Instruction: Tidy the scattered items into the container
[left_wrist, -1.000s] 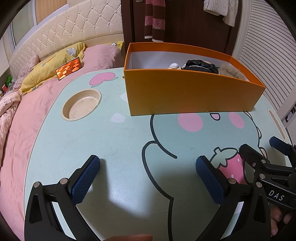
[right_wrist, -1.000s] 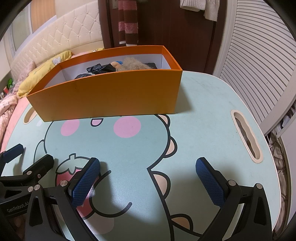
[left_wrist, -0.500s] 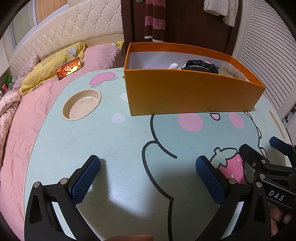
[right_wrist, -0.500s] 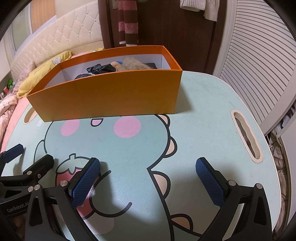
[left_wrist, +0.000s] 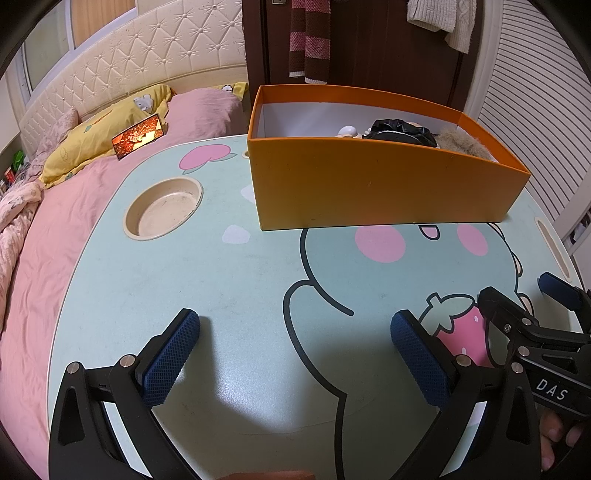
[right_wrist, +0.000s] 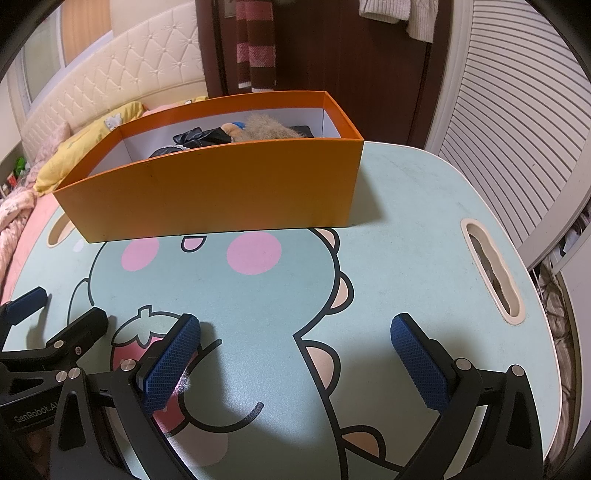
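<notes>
One orange box (left_wrist: 373, 192) stands on the far half of the mint cartoon table (left_wrist: 229, 280), its long axis running across the table, left to right, open top up. Inside it lie at least three things: a black crumpled item (right_wrist: 201, 137), a tan furry item (right_wrist: 271, 129) and a small white piece (left_wrist: 347, 131), though the near wall hides most of them. Near of the box, two grippers hover side by side: the left gripper (left_wrist: 295, 354) and the right gripper (right_wrist: 295, 354), each with fingers spread wide and nothing between them. One round cup recess (left_wrist: 162, 207) sits left of the box.
</notes>
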